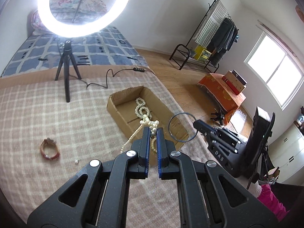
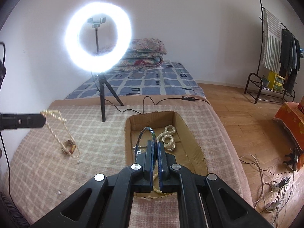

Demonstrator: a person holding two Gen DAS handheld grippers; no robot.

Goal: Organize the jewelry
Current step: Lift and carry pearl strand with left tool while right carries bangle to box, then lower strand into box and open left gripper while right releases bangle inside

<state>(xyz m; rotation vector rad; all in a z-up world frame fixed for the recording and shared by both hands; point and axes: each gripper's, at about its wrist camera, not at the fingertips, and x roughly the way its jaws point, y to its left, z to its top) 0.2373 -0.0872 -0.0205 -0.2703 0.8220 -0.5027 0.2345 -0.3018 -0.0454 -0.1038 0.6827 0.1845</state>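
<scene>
My left gripper [image 1: 152,131] is shut on a cream bead necklace [image 1: 133,135] that hangs from its tips above the near end of the cardboard box [image 1: 114,104]. In the right wrist view the same necklace [image 2: 57,127] dangles from the left gripper [image 2: 42,118] at the left. My right gripper [image 2: 155,144] is shut on a thin dark blue bangle [image 2: 146,133], held over the box [image 2: 190,136]; it also shows in the left wrist view [image 1: 182,127]. A white pearl necklace [image 1: 141,109] lies coiled inside the box [image 2: 168,136].
A red and gold bracelet [image 1: 49,148] lies on the checked blanket at the left, also in the right wrist view [image 2: 69,146]. Small earrings [image 1: 76,161] lie near it. A ring light on a tripod [image 1: 66,70] stands behind, its cable [image 1: 114,76] trailing near the box.
</scene>
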